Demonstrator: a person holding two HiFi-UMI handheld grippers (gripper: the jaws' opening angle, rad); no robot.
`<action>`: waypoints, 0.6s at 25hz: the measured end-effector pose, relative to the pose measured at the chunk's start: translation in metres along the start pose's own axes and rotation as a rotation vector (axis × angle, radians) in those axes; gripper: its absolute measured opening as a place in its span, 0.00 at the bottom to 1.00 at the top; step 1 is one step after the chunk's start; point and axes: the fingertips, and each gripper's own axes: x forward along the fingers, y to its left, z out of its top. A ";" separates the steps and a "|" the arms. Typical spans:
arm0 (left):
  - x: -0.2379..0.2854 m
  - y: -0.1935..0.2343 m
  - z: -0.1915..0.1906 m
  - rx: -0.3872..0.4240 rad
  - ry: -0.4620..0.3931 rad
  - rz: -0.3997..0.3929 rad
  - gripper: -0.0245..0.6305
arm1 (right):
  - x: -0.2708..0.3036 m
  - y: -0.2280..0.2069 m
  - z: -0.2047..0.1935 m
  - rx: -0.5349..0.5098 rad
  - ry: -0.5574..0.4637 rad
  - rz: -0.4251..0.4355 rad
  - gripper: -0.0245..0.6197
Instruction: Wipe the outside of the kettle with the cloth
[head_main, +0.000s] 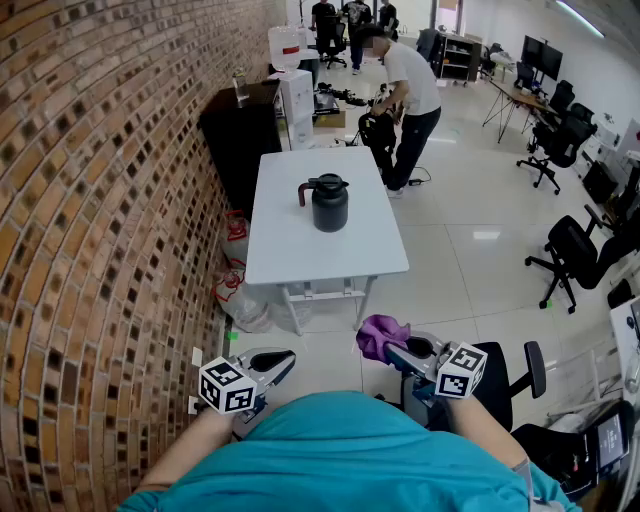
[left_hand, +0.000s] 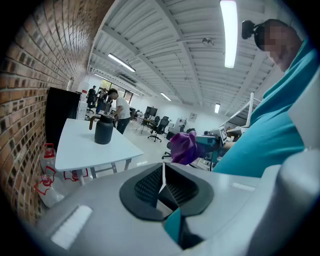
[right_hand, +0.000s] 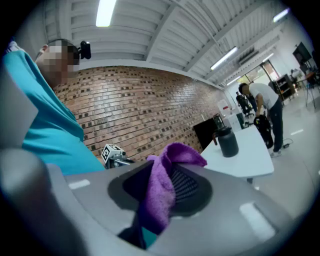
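Note:
A dark kettle (head_main: 329, 203) with a brown handle stands on the white table (head_main: 300, 250), well ahead of both grippers. It also shows small in the left gripper view (left_hand: 103, 129) and the right gripper view (right_hand: 228, 141). My right gripper (head_main: 393, 345) is shut on a purple cloth (head_main: 380, 335), which bunches between its jaws (right_hand: 162, 190). My left gripper (head_main: 283, 360) is shut with nothing in it (left_hand: 162, 181). Both are held close to my body, short of the table.
A brick wall (head_main: 90, 220) runs along the left. A person (head_main: 408, 100) stands beyond the table's far end. A black cabinet (head_main: 240, 135) sits against the wall. Office chairs (head_main: 575, 255) stand at the right, one (head_main: 505, 375) right beside my right gripper.

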 end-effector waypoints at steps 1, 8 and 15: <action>0.004 -0.002 0.001 -0.005 -0.005 0.004 0.06 | -0.003 -0.003 0.001 -0.003 -0.001 0.005 0.18; 0.026 -0.008 0.007 -0.021 -0.014 0.019 0.06 | -0.008 -0.032 0.007 -0.034 -0.017 0.013 0.18; 0.033 0.032 0.032 -0.019 -0.017 0.020 0.06 | 0.005 -0.075 0.013 0.020 -0.050 -0.040 0.18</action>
